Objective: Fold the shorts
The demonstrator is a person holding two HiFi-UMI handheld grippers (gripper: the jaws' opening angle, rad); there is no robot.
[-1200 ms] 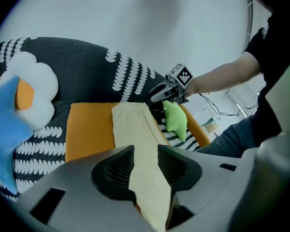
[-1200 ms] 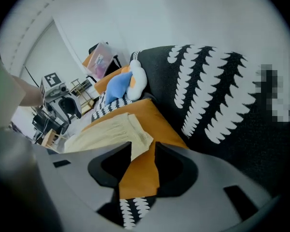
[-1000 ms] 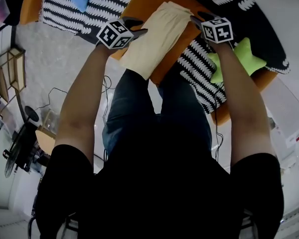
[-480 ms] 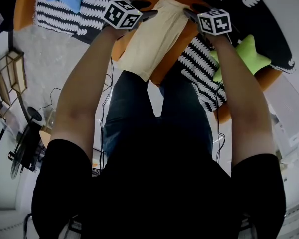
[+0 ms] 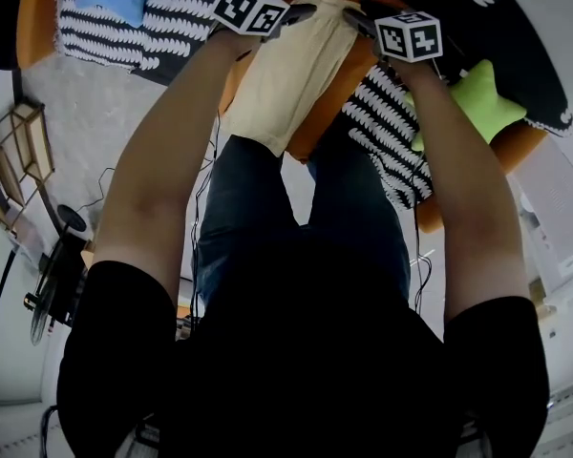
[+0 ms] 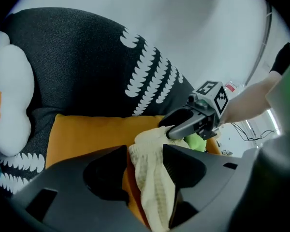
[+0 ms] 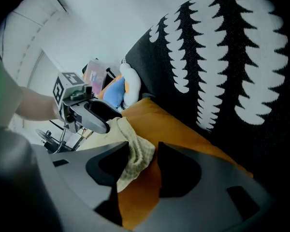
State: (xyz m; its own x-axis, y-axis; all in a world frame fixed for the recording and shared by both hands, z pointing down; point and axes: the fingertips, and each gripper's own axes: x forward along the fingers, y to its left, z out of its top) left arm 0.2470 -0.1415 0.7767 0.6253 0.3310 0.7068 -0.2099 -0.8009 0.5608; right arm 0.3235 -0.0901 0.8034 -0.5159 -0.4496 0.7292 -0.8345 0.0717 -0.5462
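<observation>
Surface: orange cushion (image 5: 327,120), striped throw (image 5: 382,136) alongside
Shorts (image 5: 291,74): cream, lying on cushion
Left tongs (image 6: 145,158): opening, shorts corner between
Right tongs (image 7: 142,153): apart, shorts edge between
Nearby: green star pillow (image 5: 477,103), right side

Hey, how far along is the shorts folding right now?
Done: the shorts look folded into a narrow strip on the orange cushion. In hand: the left gripper and right gripper have its far end between parted jaws; the left's are opening. Left: probably a crosswise fold.
</observation>
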